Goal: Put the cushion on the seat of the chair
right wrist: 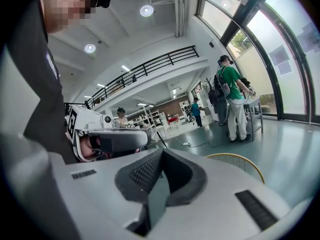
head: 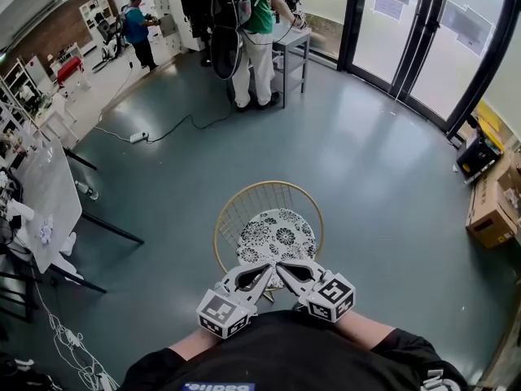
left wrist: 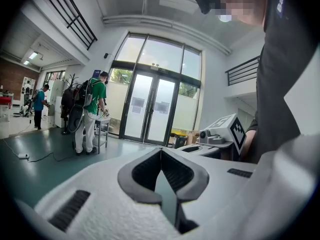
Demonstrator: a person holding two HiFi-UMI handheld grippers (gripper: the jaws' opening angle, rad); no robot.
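A round cushion (head: 277, 236) with a black-and-white flower print lies flat on the seat of a wire chair (head: 244, 198) with a pale curved rim. My two grippers hang side by side just in front of it, close to my body, with their tips turned toward each other over the cushion's near edge. The left gripper (head: 271, 267) (left wrist: 161, 152) is shut with nothing in it. The right gripper (head: 282, 268) (right wrist: 161, 152) is also shut and empty. Neither touches the cushion. A stretch of the chair's rim (right wrist: 240, 159) shows in the right gripper view.
Two people stand by a small grey table (head: 295, 49) at the back. A cable with a power strip (head: 138, 137) runs across the floor. A white table (head: 49, 194) stands at the left, cardboard boxes (head: 492, 206) at the right, and glass doors (head: 423, 39) behind.
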